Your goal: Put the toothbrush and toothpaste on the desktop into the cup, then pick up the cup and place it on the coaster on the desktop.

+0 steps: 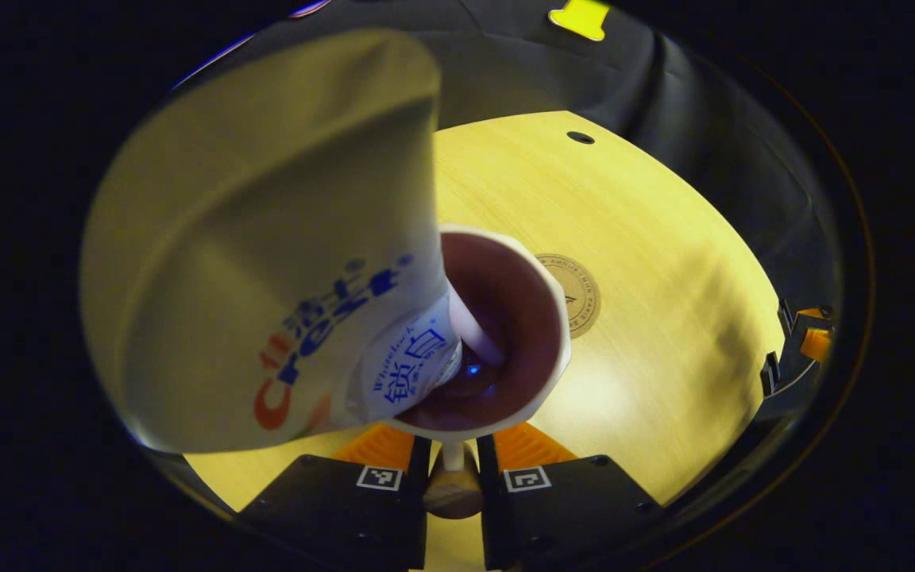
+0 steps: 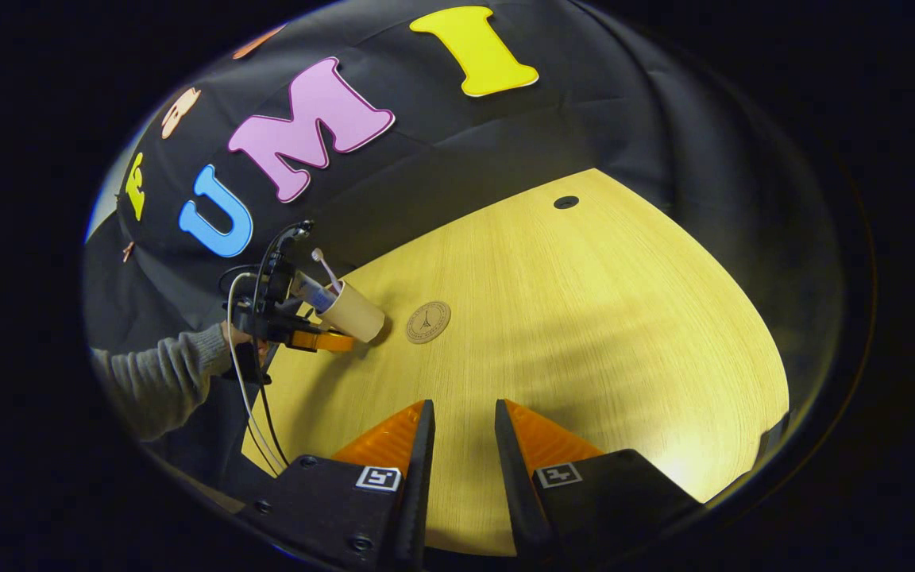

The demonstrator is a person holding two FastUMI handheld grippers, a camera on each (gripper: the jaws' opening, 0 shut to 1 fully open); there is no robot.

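Observation:
My left gripper (image 1: 453, 453) is shut on the near wall of the cup (image 1: 546, 318), which I look into from above. A white toothpaste tube (image 1: 267, 238) leans out of the cup, close to the lens. The toothbrush handle (image 1: 477, 330) stands beside it inside. The round coaster (image 1: 578, 295) lies just behind the cup, partly hidden by its rim. In the right gripper view the cup (image 2: 353, 314) tilts in that gripper (image 2: 322, 340), just left of the coaster (image 2: 428, 321). My right gripper (image 2: 461, 433) hovers open over bare desktop, with nothing between its fingers.
The wooden desktop (image 2: 584, 318) has a small dark hole (image 2: 565, 202) near its far edge. A person's grey sleeve (image 2: 164, 373) and cables (image 2: 247, 397) trail behind the left gripper. The right gripper (image 1: 811, 342) shows at the desk's right edge.

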